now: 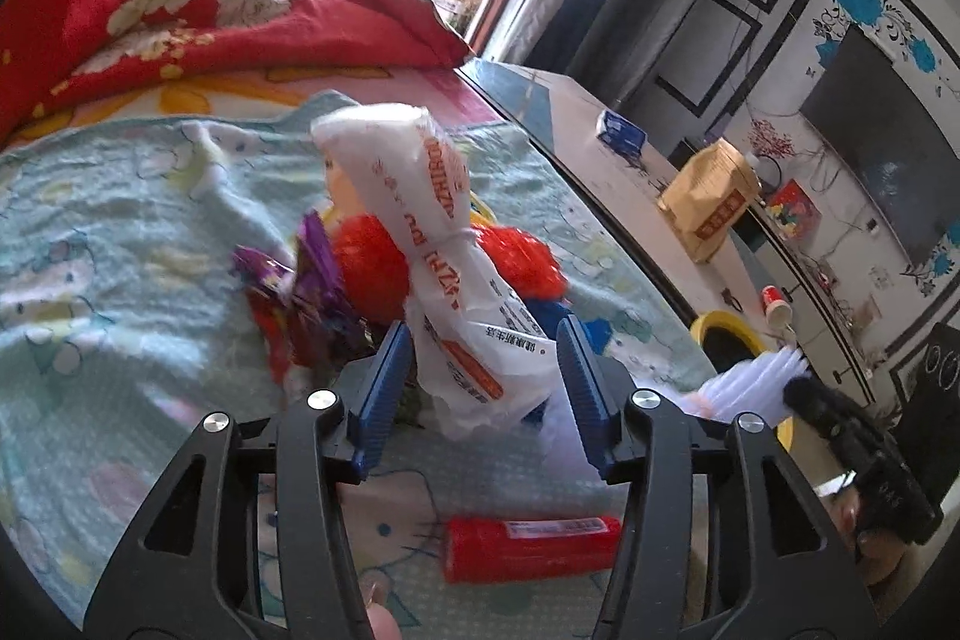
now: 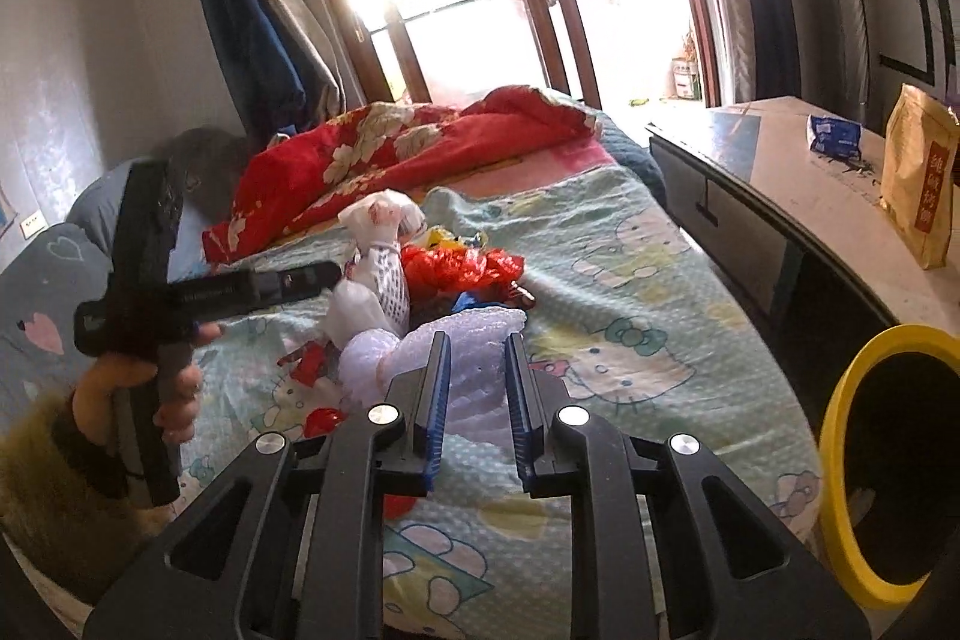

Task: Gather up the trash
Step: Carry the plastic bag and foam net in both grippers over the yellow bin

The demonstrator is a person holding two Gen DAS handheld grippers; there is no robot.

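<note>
A tall white plastic bag with orange print (image 1: 432, 196) stands on the bed in a heap of trash. My left gripper (image 1: 483, 334) is open, with its blue pads on either side of the bag's lower part. The heap holds red netting (image 1: 366, 268) and a purple wrapper (image 1: 306, 280). A red tube (image 1: 528, 544) lies closer to me. My right gripper (image 2: 477, 343) is shut on a wad of white bubble wrap (image 2: 480, 328) above the bed. A yellow-rimmed bin (image 2: 840, 436) stands beside the bed at the right.
A red floral quilt (image 2: 408, 142) is bunched at the head of the bed. A long cabinet (image 2: 774, 184) along the right side carries a tan paper bag (image 2: 918, 184) and a blue packet (image 2: 834, 136). A person's hand (image 2: 174, 394) holds the left gripper's handle.
</note>
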